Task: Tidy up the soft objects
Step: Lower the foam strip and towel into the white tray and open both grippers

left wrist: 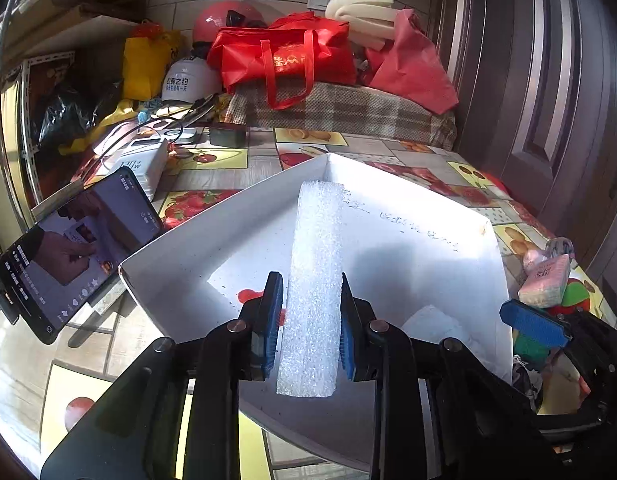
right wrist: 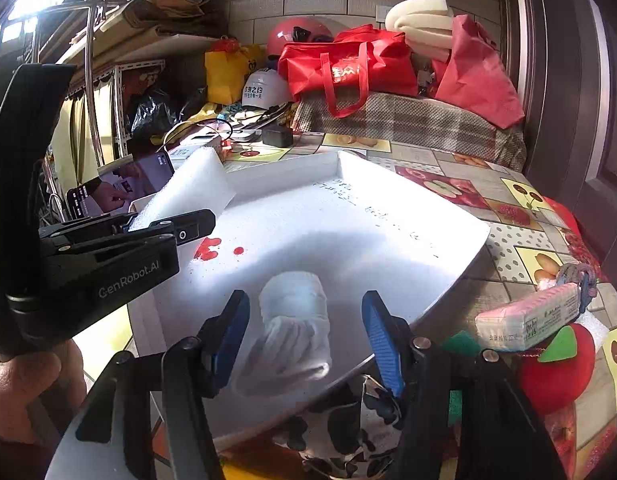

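A white foam block [left wrist: 316, 240] sits between the blue pads of my left gripper [left wrist: 310, 280], held tilted above the white tray [left wrist: 428, 216]. The right pad lies against the block, and a sliver of gap shows at the left pad's tip. In the right wrist view the left gripper [right wrist: 172, 224] holds the foam block [right wrist: 188, 188] clear over the tray's [right wrist: 388, 208] left rim. My right gripper [right wrist: 304, 300] is open wide. A rolled white cloth [right wrist: 292, 344] lies in the tray between its fingers, touching neither pad.
A pink tissue pack [right wrist: 528, 322], a red apple plush [right wrist: 556, 368], a green sponge [right wrist: 462, 344] and a cow-patterned cloth [right wrist: 348, 428] lie by the tray's near right corner. A phone [left wrist: 76, 252] stands on the left. Red bags [left wrist: 284, 56] and a door [left wrist: 548, 100] lie beyond.
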`<action>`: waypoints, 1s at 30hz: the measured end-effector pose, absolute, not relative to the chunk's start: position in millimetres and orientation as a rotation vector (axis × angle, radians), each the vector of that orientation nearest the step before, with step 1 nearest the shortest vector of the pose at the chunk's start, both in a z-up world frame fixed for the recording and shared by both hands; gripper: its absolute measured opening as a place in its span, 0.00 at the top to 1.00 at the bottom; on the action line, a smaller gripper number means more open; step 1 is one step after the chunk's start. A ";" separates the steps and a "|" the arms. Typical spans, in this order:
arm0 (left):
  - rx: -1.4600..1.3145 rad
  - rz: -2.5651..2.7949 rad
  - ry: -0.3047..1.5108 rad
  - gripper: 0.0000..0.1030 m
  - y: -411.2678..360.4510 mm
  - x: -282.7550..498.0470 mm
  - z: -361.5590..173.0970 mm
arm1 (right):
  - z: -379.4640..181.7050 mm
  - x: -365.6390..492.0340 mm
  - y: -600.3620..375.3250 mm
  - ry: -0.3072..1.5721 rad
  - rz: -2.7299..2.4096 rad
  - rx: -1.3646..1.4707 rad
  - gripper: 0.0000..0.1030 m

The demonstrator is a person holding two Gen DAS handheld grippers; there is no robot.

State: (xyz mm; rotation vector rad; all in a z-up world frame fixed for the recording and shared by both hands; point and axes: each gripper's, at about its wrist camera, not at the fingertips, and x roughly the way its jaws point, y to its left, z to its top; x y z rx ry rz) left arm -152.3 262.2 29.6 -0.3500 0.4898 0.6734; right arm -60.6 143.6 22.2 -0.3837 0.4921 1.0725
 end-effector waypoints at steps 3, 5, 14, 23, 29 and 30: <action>-0.370 0.670 0.470 0.00 263.8 -156.9 29.7 | 23.5 -61.7 138.2 0.474 1.075 -0.364 0.16; -0.371 0.665 0.459 0.00 263.1 -158.4 30.5 | 24.7 -62.3 136.5 0.466 1.076 -0.356 0.16; -0.387 0.668 0.433 0.00 264.3 -164.8 31.9 | 35.0 -58.7 117.6 0.414 1.089 -0.238 0.16; -0.281 0.626 0.321 0.00 240.2 -177.3 44.0 | 42.7 -50.6 72.6 0.364 1.062 -0.161 0.16; -0.174 0.435 0.357 0.00 202.4 -173.0 46.9 | 45.9 -4.6 20.6 0.405 0.959 -0.052 0.14; -0.159 0.388 0.372 0.00 193.8 -172.1 46.9 | 44.7 5.6 12.4 0.432 0.947 -0.043 0.04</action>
